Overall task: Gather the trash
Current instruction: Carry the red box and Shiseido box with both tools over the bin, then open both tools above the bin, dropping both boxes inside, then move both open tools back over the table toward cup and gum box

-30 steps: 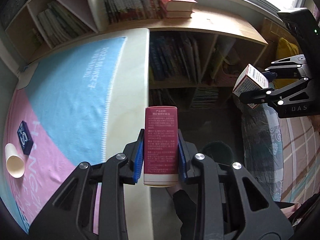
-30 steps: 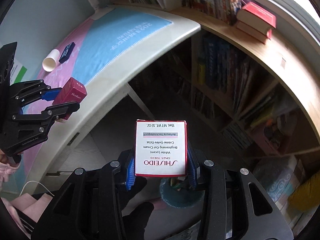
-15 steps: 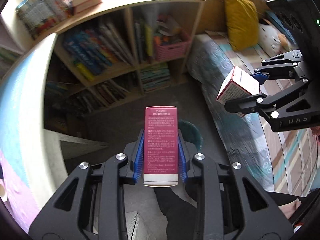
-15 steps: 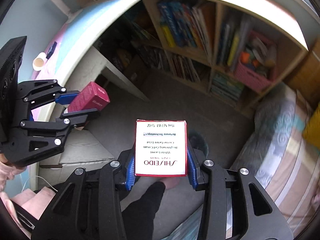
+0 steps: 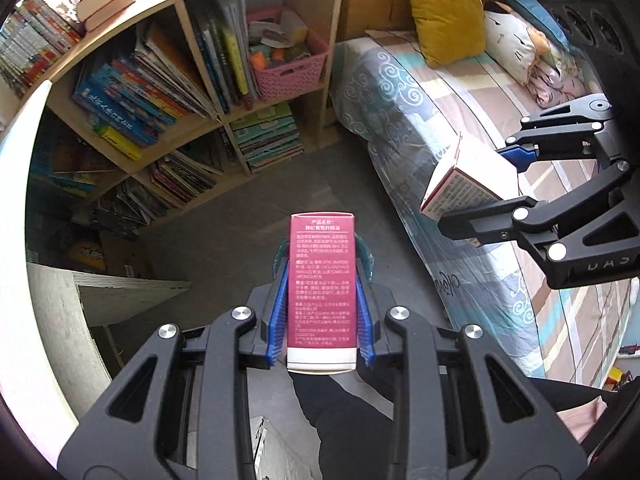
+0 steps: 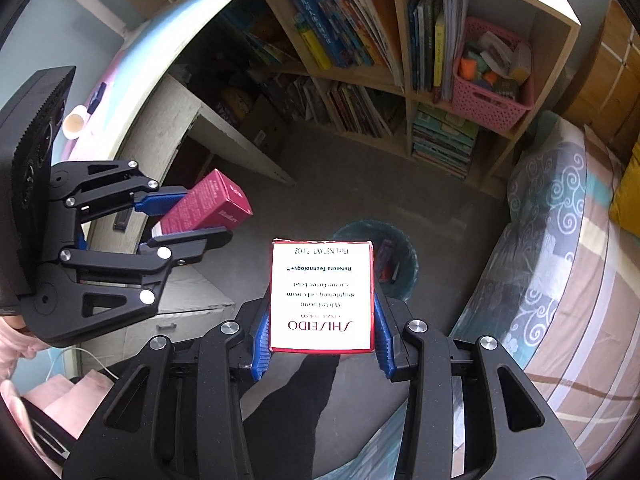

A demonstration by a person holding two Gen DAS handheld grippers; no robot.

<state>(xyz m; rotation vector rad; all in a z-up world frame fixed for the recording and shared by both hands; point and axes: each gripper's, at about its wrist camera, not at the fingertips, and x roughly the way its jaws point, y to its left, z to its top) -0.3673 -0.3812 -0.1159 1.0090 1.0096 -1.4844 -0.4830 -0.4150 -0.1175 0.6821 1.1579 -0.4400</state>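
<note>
My left gripper point(image 5: 322, 276) is shut on a tall crimson box point(image 5: 322, 284) with white print, held above the floor. The box hides most of a teal waste bin point(image 5: 366, 258) below it. My right gripper point(image 6: 322, 300) is shut on a white, red-edged Shiseido box point(image 6: 322, 298). The same bin point(image 6: 400, 248) stands on the grey floor just beyond and right of that box, with some items inside. Each gripper shows in the other view: the right one point(image 5: 480, 184) with the white box point(image 5: 464, 192), the left one point(image 6: 188, 216) with the crimson box point(image 6: 204, 208).
A wooden bookshelf point(image 5: 200, 80) with books and a pink basket point(image 5: 288, 64) stands beyond the bin. A bed point(image 5: 460, 128) with a yellow pillow lies at the right. The desk point(image 6: 132, 80) with a paper cup point(image 6: 74, 122) is at the left, drawers below.
Both grippers have swung away from the desk and down toward the floor, boxes still held. The bin has come into view under them and looks nearer.
</note>
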